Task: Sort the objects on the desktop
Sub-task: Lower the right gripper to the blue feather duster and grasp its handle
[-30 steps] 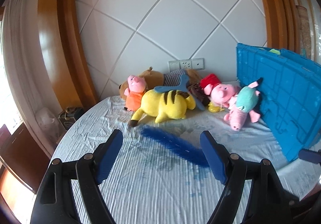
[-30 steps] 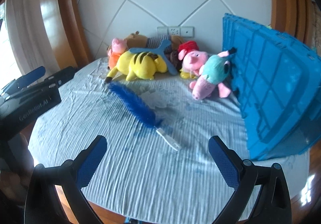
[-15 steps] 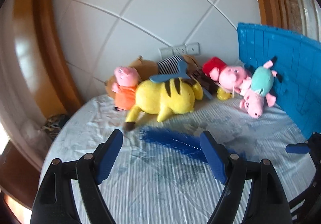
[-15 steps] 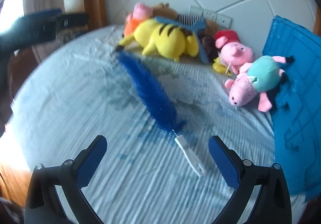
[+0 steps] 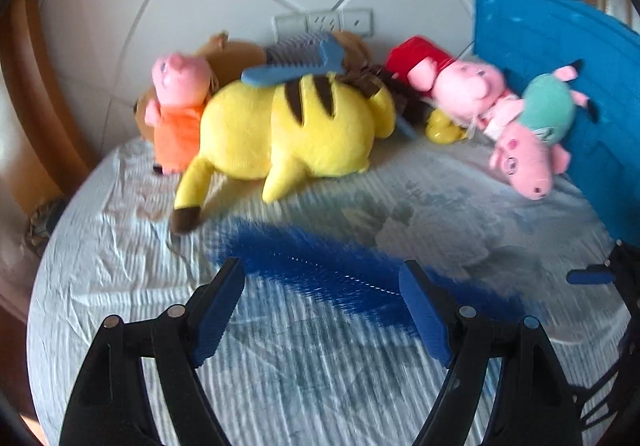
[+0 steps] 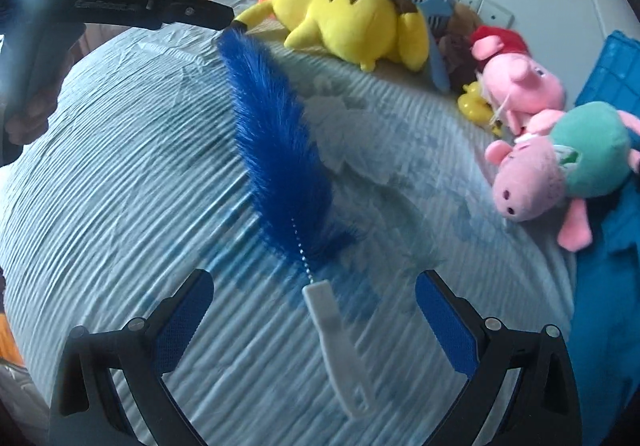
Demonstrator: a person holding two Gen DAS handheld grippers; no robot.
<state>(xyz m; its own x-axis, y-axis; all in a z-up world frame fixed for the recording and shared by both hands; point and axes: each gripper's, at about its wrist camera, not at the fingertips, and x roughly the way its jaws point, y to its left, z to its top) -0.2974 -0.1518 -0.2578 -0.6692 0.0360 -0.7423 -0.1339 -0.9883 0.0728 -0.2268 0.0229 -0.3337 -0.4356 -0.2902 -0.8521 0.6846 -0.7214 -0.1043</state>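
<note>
Right wrist view | right gripper [image 6: 312, 310] jaws wide, empty, either side of the duster's white handle [image 6: 336, 342] at lower centre | left gripper [image 5: 320, 306] wide, empty | risk: thin flat handle may slip the pads

A home: plush toys [image 5: 296, 126] on a clothed table [image 5: 120, 266].

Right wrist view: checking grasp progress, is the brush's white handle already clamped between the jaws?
No, the white handle lies between wide-open jaws, untouched.
</note>
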